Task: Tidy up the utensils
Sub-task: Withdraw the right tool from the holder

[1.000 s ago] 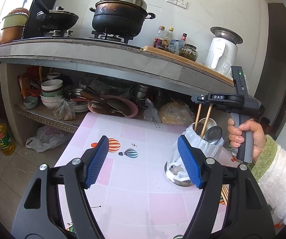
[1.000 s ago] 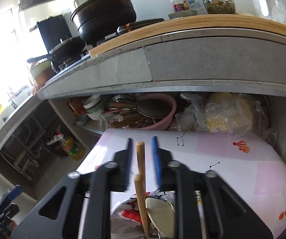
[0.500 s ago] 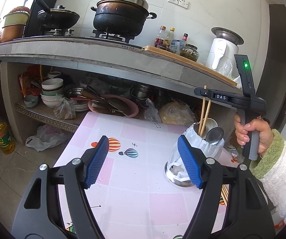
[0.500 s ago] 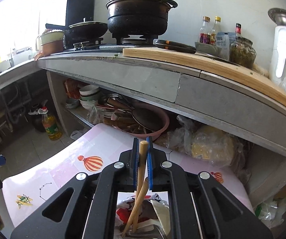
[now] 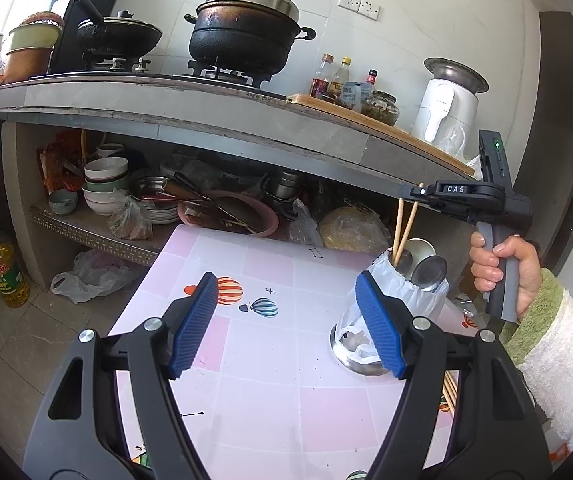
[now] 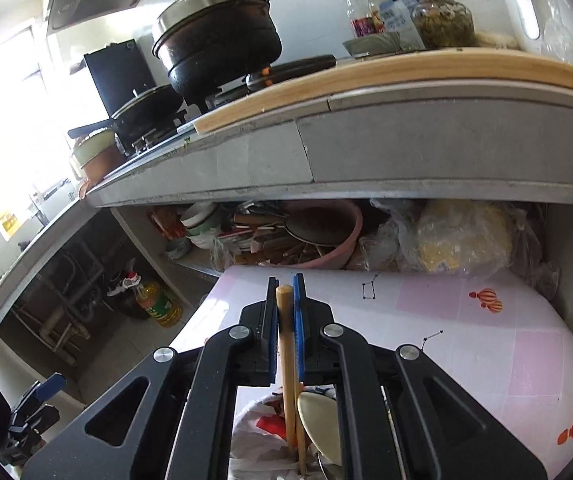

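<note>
inside, the bag-lined holder (image 5: 382, 312) has spoons (image 5: 430, 272); right gripper (image 6: 285, 312) clamps chopsticks (image 6: 286, 360); left gripper (image 5: 286, 320) gapes empty.

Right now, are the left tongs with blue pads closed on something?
No, the left tongs stand wide open with only the pink tiled tabletop visible between their pads.

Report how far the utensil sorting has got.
Done: two metal spoons already stand in the bag-lined holder on the table. In hand: the right tongs are shut on the top ends of a pair of wooden chopsticks whose lower ends sit inside the holder. Left: more chopsticks lie on the table beside the holder. The left tongs are open and empty.
</note>
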Demonstrator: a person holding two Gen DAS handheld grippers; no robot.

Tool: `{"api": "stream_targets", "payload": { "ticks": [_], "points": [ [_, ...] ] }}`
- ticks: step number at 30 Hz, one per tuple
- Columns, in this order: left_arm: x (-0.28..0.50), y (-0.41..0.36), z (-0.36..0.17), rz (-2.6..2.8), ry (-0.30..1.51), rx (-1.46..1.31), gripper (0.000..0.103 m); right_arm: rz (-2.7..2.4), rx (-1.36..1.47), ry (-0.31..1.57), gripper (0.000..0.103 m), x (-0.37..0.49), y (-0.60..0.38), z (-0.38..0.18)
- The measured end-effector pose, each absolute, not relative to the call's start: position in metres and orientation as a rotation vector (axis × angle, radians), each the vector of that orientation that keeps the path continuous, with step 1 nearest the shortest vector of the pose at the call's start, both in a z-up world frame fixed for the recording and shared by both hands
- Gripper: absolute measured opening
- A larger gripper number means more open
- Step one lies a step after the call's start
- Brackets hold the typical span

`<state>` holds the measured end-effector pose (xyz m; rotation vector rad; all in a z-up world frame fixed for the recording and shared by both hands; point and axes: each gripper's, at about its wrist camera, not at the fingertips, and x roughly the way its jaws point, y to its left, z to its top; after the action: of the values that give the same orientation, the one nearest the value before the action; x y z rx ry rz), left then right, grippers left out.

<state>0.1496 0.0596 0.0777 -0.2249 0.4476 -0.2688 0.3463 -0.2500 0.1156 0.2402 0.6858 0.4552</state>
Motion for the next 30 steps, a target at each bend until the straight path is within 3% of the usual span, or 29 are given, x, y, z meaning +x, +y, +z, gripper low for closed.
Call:
{"api": "stream_targets", "payload": {
  "ticks": [10,15,25,30],
  "points": [
    [0.148,0.059,0.079,-0.27,0.449,-0.224,0.068,0.478,0.096,0.722,0.008,0.333,-0.232,0.113],
    [0.146,0.057,0.08,-0.277,0.446,-0.22,0.068,0.467,0.11,0.679,0.029,0.325,-0.238,0.128],
    [0.14,0.057,0.084,-0.28,0.433,-0.217,0.068,0.477,0.168,0.647,0.029,0.325,-0.243,0.14],
    [0.137,0.059,0.086,-0.278,0.427,-0.215,0.068,0.504,0.17,0.686,0.018,0.33,-0.231,0.133]
  ]
}}
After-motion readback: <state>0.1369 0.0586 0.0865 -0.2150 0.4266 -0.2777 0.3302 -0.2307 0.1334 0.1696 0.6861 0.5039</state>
